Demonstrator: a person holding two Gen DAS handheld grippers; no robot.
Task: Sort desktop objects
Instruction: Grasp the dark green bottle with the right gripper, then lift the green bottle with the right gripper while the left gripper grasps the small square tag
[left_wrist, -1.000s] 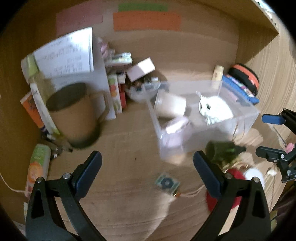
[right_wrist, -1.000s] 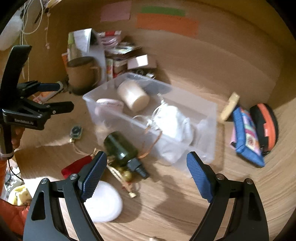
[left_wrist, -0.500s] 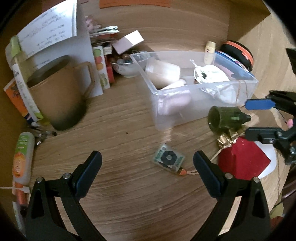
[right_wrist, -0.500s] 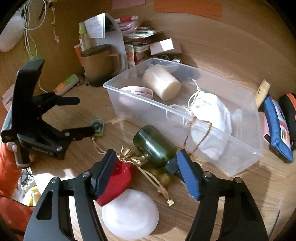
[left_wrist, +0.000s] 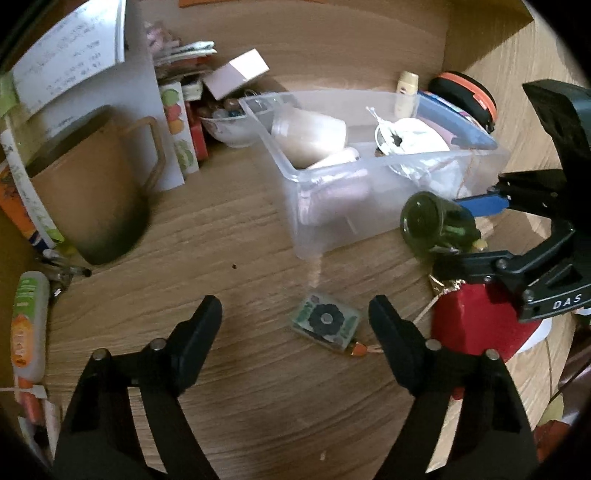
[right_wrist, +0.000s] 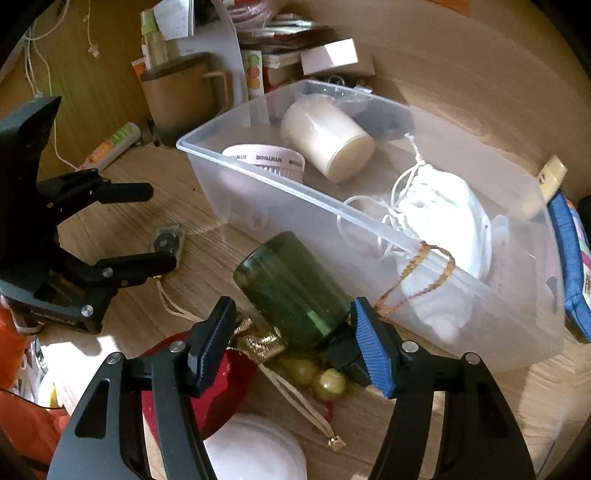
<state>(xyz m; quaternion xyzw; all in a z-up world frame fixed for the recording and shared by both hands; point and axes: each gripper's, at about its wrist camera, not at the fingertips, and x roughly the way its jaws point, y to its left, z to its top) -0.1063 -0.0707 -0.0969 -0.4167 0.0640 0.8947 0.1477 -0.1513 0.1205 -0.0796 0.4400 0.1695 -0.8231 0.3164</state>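
Note:
A dark green glass bottle (right_wrist: 291, 291) lies on the desk against the clear plastic bin (right_wrist: 295, 206). My right gripper (right_wrist: 295, 332) is open with its fingers on either side of the bottle's neck end. It also shows in the left wrist view (left_wrist: 469, 229) around the bottle (left_wrist: 432, 221). My left gripper (left_wrist: 295, 321) is open just above a small green charm tag (left_wrist: 327, 323) on the desk. The bin (left_wrist: 332, 206) holds a cream cup (right_wrist: 325, 136), a pink tape roll (right_wrist: 266, 162) and a white pouch (right_wrist: 439, 218).
A red pouch (right_wrist: 221, 387) with gold cord, a white round lid (right_wrist: 255, 450) and gold beads (right_wrist: 317, 376) lie under my right gripper. A brown mug (left_wrist: 88, 192), papers and boxes crowd the back left. A blue pouch (right_wrist: 569, 258) lies right of the bin.
My right gripper has moved forward and down so its fingers now flank the green bottle. My left gripper has moved down towards the charm tag and narrowed somewhat.

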